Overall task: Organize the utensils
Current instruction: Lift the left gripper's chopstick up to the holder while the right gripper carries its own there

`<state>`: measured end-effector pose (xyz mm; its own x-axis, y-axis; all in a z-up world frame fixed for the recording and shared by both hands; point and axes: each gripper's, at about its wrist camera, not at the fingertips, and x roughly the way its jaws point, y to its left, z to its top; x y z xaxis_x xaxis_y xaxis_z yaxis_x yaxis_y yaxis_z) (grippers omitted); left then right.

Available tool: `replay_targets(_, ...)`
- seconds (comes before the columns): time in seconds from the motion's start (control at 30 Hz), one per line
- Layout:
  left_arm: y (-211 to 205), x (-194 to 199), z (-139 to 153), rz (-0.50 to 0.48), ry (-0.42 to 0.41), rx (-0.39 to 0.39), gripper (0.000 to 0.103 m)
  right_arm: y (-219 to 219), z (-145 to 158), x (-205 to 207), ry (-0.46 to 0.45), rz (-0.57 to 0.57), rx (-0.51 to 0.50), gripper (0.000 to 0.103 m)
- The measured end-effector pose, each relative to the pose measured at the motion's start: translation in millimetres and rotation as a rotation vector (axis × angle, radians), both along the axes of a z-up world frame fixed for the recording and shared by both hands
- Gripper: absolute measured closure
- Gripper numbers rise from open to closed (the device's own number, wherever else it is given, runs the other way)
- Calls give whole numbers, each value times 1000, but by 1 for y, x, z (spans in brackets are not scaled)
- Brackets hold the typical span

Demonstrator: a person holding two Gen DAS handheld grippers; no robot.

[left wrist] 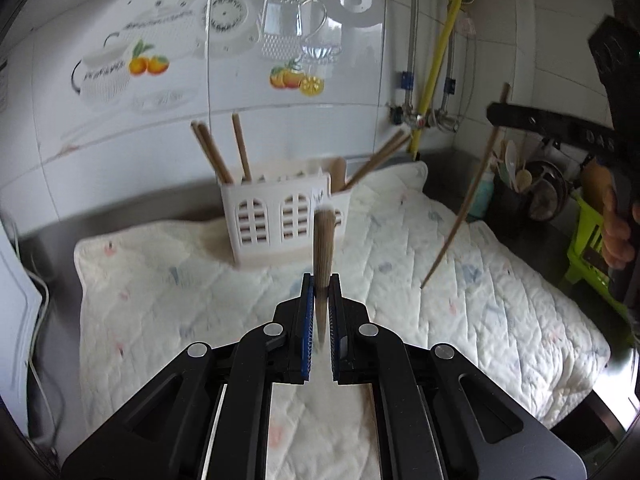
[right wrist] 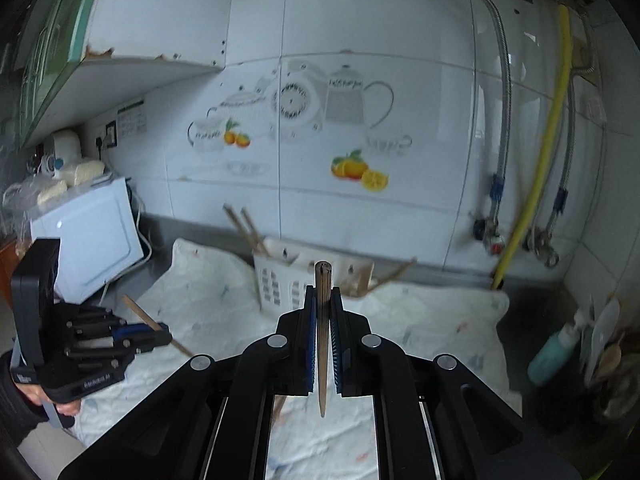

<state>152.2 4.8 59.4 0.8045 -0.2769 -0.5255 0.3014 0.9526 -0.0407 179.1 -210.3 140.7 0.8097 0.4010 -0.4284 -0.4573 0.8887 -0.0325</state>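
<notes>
A white utensil holder (left wrist: 280,216) with arched cut-outs stands on a quilted white cloth (left wrist: 460,280) by the tiled wall; several wooden chopsticks (left wrist: 212,152) lean in it. It also shows in the right wrist view (right wrist: 280,284). My left gripper (left wrist: 321,284) is shut on a wooden chopstick (left wrist: 324,244), in front of the holder and above the cloth. My right gripper (right wrist: 323,296) is shut on another wooden chopstick (right wrist: 322,280), raised above the cloth to the right of the holder. In the left wrist view that chopstick (left wrist: 464,212) hangs tip-down from the right gripper (left wrist: 504,114).
A white appliance (right wrist: 92,236) stands left of the cloth. A yellow hose (right wrist: 548,152) and metal pipes run down the wall at the right. A dark pot of spoons (left wrist: 516,188), a teal bottle (right wrist: 554,356) and a green basket (left wrist: 588,248) crowd the right corner.
</notes>
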Motion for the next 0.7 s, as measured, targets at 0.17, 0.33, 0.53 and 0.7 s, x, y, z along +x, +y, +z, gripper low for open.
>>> replay_targets(0.17,-3,22,26,1,-54,-1,98,8,20,33,-22,-8,5,97)
replay_targets(0.33,-7,50,69,10,-146,-9,98,18,40,66,-50,-16,22,97)
replay_targets(0.53,-13,83,111,41,-248,-8,98,27,52,101,-73,-29,30,97)
replay_targets(0.7,-7,114,135,104,-331,-24,98,32,57,128,-79,-36,43,97)
